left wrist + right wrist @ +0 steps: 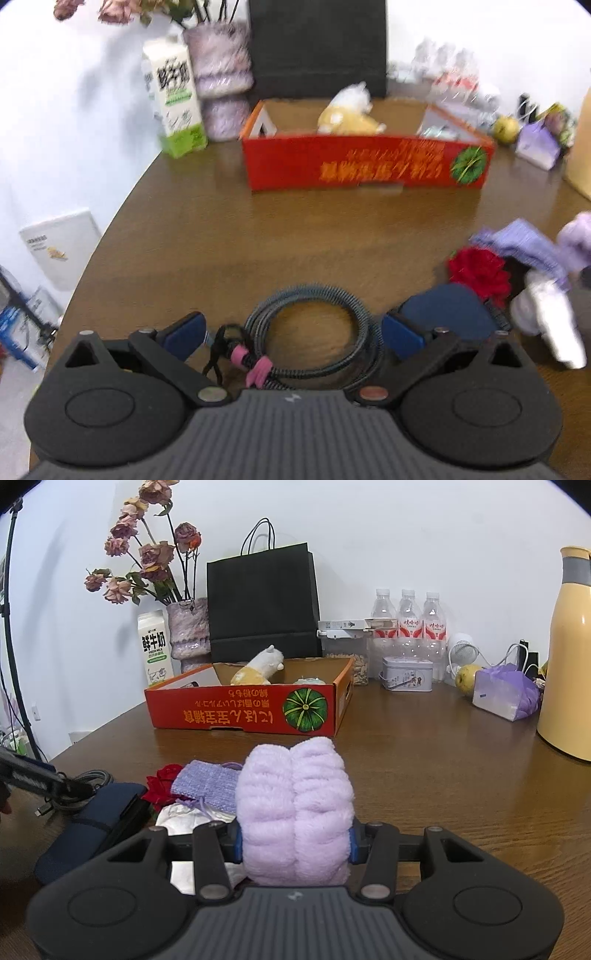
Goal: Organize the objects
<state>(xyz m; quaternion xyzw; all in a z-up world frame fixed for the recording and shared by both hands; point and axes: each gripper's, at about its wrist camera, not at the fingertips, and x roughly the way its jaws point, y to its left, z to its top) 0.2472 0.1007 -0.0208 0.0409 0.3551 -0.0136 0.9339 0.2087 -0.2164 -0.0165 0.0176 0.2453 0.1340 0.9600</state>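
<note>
While the left gripper [291, 334] hangs low over the near table [221, 236], its jaws stand spread wide around the coiled cable [314, 332], the blue pads [184, 332] clear of it on both sides. The coil lies flat on the wood, its pink ties nearest the camera. To do this step well, I judge the pads should drop until they straddle the bunched strands at the ties, then close there, so the loops lift together and do not fan out. The gripper tilts down and forward, facing the red box [365, 162] far across the table, where a plush toy [347, 110] already lies. A navy pouch [447, 310] sits just right of the coil, close enough to snag.

From the right wrist, the right gripper [295, 840] pinches a lilac towel roll [295, 812] between its pads, half closed, the fluffy roll bulging above them. It points gently downward toward the box [243, 709], which stands beyond, open-topped with room left. Carrying the roll level over the near wall before letting go looks safest. A red flower [162, 786] and a knitted cloth [207, 784] lie to the left.
</note>
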